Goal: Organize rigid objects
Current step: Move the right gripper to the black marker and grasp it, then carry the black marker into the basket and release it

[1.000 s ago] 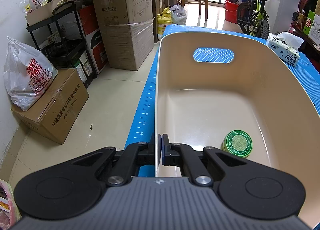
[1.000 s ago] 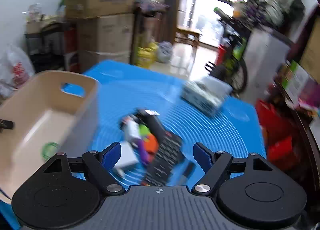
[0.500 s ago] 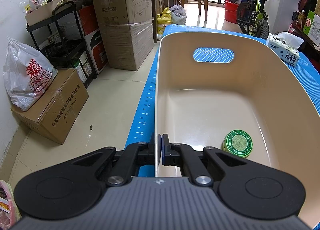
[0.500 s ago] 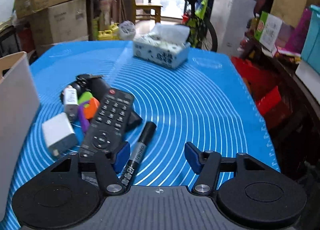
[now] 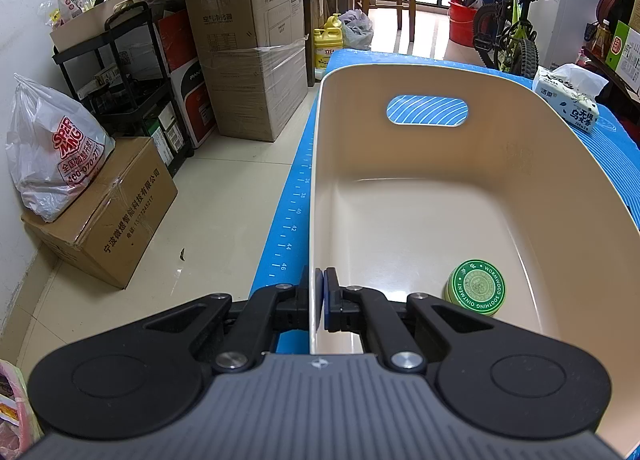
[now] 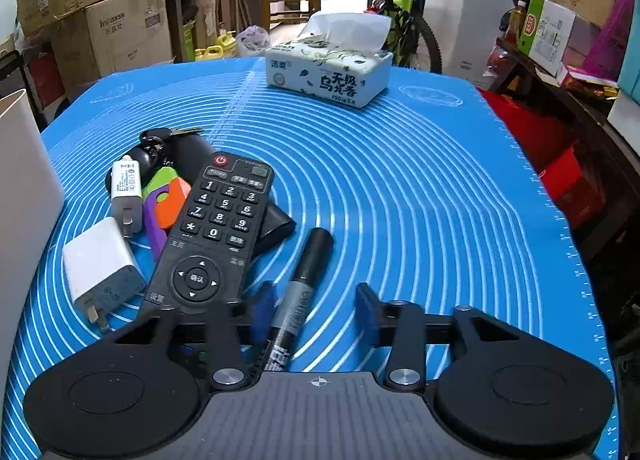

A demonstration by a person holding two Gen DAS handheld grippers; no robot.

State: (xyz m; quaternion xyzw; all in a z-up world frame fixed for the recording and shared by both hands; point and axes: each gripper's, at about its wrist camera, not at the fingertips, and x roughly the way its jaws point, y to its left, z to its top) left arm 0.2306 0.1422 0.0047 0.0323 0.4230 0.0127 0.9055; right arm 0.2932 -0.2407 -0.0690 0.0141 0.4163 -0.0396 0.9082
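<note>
My left gripper (image 5: 319,298) is shut on the near left rim of a beige bin (image 5: 520,147). A green ointment tin (image 5: 477,287) lies inside it. My right gripper (image 6: 316,310) is open, low over the blue mat (image 6: 400,187). A black marker (image 6: 300,292) lies between its fingers, close to the left one. To the left lie a black remote (image 6: 218,236), two white chargers (image 6: 100,264) (image 6: 126,187), coloured tags (image 6: 168,201) and keys (image 6: 160,137). The bin's wall (image 6: 20,195) shows at far left.
A tissue pack (image 6: 328,71) stands at the mat's far side, also in the left wrist view (image 5: 568,97). Cardboard boxes (image 5: 248,47) and a bag (image 5: 56,147) sit on the floor left of the table. A bicycle (image 5: 508,27) stands behind.
My right gripper has swung from the bin to the pile and come down, so the marker now lies between its fingers. The left gripper has not moved.
</note>
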